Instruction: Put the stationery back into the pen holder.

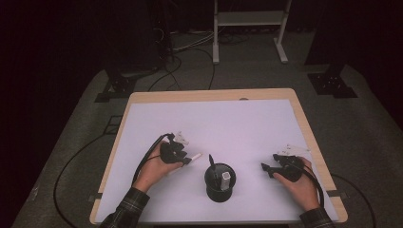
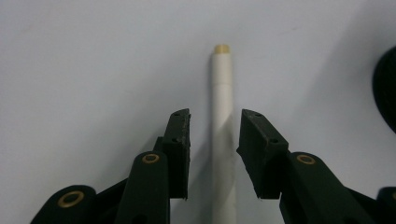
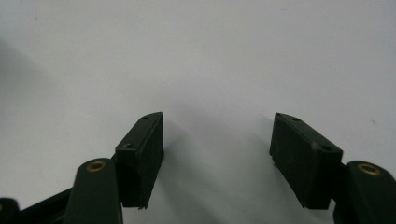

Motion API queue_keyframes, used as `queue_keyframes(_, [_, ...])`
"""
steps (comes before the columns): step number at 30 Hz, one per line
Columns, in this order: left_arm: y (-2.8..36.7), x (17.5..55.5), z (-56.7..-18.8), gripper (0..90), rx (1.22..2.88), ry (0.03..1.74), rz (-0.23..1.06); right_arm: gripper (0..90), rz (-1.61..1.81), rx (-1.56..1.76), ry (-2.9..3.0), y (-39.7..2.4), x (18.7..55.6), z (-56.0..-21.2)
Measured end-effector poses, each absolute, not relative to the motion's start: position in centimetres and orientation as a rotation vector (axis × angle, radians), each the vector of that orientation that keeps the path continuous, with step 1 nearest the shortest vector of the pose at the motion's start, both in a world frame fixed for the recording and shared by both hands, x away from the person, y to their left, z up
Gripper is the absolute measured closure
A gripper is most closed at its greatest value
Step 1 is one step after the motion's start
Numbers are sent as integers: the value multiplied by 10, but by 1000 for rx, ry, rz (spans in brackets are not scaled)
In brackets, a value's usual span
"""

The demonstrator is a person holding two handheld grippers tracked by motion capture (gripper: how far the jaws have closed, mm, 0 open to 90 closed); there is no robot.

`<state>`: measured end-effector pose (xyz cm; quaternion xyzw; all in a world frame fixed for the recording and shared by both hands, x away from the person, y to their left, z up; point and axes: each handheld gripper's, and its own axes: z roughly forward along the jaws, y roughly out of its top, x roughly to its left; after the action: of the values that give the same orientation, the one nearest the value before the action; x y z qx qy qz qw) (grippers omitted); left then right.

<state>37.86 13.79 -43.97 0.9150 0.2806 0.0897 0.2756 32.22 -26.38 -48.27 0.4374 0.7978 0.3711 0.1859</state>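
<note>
Worktop (image 1: 247, 118), nearest and largest, carries a black cup (image 1: 220, 183) between the hands. Left gripper (image 2: 212, 135): jaws slightly spread, flanking a white pen (image 2: 223, 140) without pinching it. Right gripper (image 3: 217, 140): jaws spread wide on nothing. The pen lies flat left of the cup, long axis running between the jaws, tan tip pointing away. Advisable: centre the jaws, close squarely mid-barrel.

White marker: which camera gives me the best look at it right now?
The left gripper view: the white marker runs lengthwise between the left hand-held gripper's open jaws, with gaps on both sides and its tan tip clear. The high view shows it small, partly covered by that gripper, beside the black cup. The right gripper view shows bare table surface.
</note>
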Motion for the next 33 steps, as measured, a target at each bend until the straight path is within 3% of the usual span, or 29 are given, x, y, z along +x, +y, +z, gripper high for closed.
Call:
queue_keyframes(16, [101,397,-444,679,2573,738,189,336,1046,1235,2250,-264,322,-483])
queue_keyframes(22, [97,399,-444,698,2594,761,183,337,1047,1236,2250,-264,322,-483])
queue_keyframes(26, [99,400,-445,777,2584,777,190,336,1049,1237,2249,-264,322,-483])
queue_keyframes(33, [103,401,-445,784,2557,786,164,336,1047,1236,2249,-264,322,-483])
